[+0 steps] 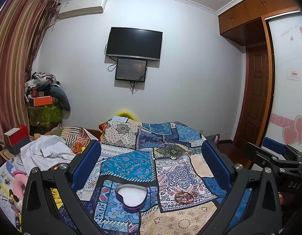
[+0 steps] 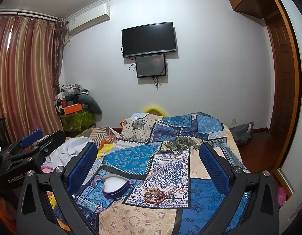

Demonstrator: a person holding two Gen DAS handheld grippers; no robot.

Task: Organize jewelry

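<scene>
Both grippers (image 1: 151,163) (image 2: 148,164) hang open, empty. The bracelets (image 2: 157,194) look light, loose, tangly — pinch one rim, then drop it into the tin (image 2: 114,186).

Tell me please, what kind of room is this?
Most likely a home bedroom: a bed under a patchwork quilt, a wall-mounted TV, and a built-in wooden wardrobe beside striped curtains.

patchwork bed (image 1: 170,221), heart tin (image 1: 131,197), bracelets (image 1: 185,196)
</scene>
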